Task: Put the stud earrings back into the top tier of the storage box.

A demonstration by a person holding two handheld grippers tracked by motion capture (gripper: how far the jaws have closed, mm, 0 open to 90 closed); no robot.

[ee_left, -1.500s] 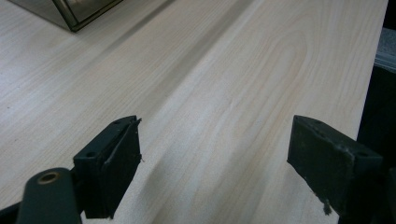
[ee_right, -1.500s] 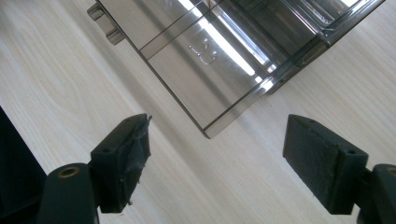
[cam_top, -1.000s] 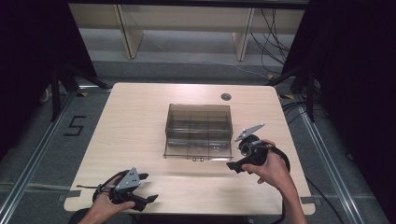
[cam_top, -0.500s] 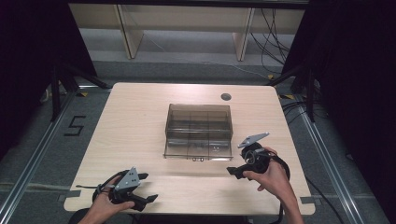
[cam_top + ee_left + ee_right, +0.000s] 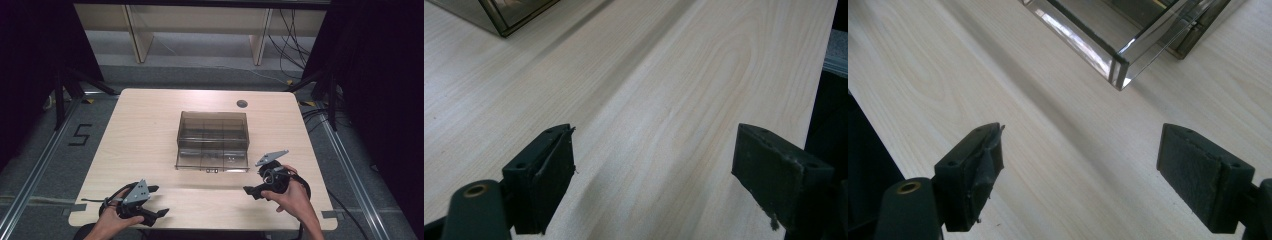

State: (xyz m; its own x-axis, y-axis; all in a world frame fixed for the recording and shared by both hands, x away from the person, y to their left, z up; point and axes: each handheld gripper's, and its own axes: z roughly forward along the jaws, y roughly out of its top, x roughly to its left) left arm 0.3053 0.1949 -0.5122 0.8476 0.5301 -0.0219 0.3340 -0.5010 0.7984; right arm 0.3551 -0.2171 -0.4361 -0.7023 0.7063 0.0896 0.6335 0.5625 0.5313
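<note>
1. Left gripper at the near left corner of the table, held by the left hand; jaws wide apart, empty, clear of the box.
2. Right gripper near the front right edge, held by the right hand; jaws likewise wide apart, gripping nothing, pointing left along the table.
3. Smoky clear box mid-table, lid shut, dividers inside faintly visible; just ahead and left of the right gripper, well apart from the left one.
4. From the left gripper view: 2 black pads over bare wood, only a corner of the box at top left, table edge at right.
5. From the right gripper view: box corner much closer, glossy edge catching light, a latch or hinge piece beside it; worn rubber on the left pad.
6. From the high view alone: both hands, grey 3-cornered plates, trailing cables.
7. Pale wood-grain top with 1 round grommet at the back right.
8. Grey floor around, a "5" taped at left, shelving behind, loose wires at back right, dark surroundings.
</note>
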